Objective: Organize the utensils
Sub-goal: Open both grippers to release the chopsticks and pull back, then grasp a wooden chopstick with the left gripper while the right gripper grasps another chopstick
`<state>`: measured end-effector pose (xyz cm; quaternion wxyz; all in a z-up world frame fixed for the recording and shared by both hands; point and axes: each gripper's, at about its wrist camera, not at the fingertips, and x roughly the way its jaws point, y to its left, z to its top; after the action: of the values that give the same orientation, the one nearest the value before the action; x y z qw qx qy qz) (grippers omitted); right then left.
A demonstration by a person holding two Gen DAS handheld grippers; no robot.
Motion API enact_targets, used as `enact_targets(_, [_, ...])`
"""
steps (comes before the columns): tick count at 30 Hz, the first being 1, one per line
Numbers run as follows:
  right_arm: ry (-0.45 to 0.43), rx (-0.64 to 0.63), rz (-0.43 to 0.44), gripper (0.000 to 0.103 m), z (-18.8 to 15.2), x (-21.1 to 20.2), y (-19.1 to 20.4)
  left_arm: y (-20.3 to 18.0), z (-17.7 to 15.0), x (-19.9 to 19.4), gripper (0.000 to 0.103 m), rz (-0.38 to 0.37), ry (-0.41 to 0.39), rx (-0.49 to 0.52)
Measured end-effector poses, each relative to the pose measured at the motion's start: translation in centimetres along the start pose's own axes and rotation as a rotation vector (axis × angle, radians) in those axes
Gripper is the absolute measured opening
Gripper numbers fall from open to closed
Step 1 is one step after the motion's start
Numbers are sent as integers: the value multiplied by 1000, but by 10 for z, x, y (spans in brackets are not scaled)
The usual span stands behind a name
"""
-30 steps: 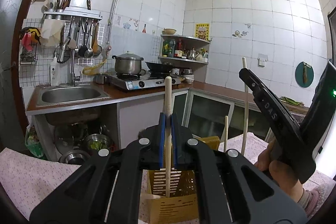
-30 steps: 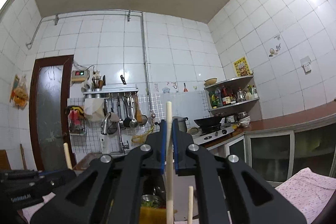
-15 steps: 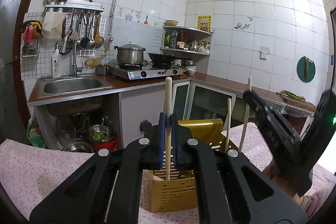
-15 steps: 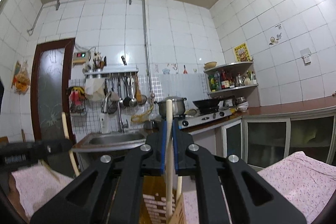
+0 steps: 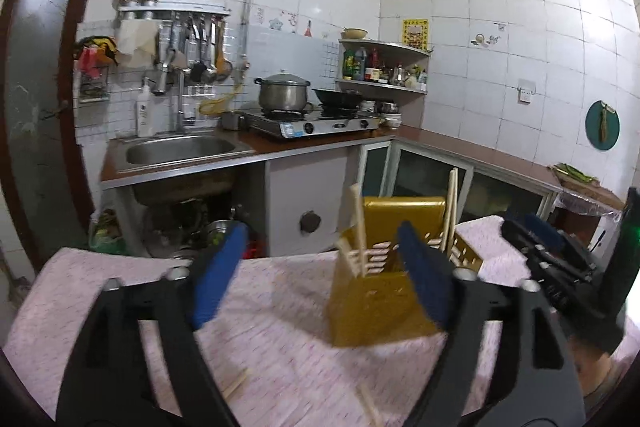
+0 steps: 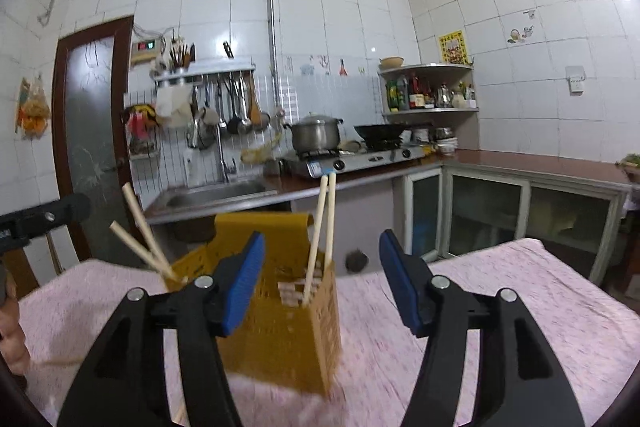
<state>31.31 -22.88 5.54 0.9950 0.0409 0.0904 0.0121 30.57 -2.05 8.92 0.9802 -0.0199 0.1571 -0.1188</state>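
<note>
A yellow slotted utensil holder (image 5: 380, 303) stands on the pink tablecloth (image 5: 280, 327); it also shows in the right wrist view (image 6: 280, 319). Pale wooden chopsticks stand in it: a pair at one side (image 6: 324, 227) and a leaning pair at the other (image 6: 144, 239). In the left wrist view they show left (image 5: 358, 227) and right (image 5: 451, 211). My left gripper (image 5: 320, 279) is open and empty, just in front of the holder. My right gripper (image 6: 320, 279) is open and empty, also facing the holder. Loose chopsticks (image 5: 368, 405) lie on the cloth near me.
Behind the table are a sink (image 5: 180, 149), a gas stove with a pot (image 5: 284, 95) and a wok, a corner shelf with bottles (image 5: 380, 67), and a counter with cabinets (image 6: 500, 211). The other gripper shows at the right (image 5: 560, 267).
Both grippers were shut on upright chopsticks; now both have opened and let go. The chopsticks stand in the yellow holder. Both views have tipped downward toward the table.
</note>
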Motion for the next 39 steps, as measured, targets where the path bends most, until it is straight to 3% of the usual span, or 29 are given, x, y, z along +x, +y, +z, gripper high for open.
enact_targets(4, [64, -64, -51, 68, -9, -32, 15, 20, -17, -29, 98, 31, 48, -10])
enact_targets(12, [260, -54, -73, 72, -44, -66, 32, 65, -58, -60, 98, 95, 184, -43])
enact_targets(19, [371, 30, -105, 72, -79, -76, 36, 80, -86, -49, 98, 117, 285, 11])
enact_targets(26, [453, 22, -144, 71, -98, -78, 48, 84, -100, -32, 98, 94, 309, 26])
enact_targets(28, [500, 36, -145, 61, -104, -72, 49, 83, -102, -18, 98, 96, 346, 55])
enact_targets(33, [575, 25, -159, 48, -121, -65, 54, 82, -105, 12, 96, 84, 405, 82])
enact_targets(36, [604, 27, -168, 44, -124, -61, 56, 76, -107, 30, 87, 76, 430, 131])
enact_targets(39, [638, 37, -166, 31, -129, -54, 56, 76, -114, 46, 69, 56, 468, 154])
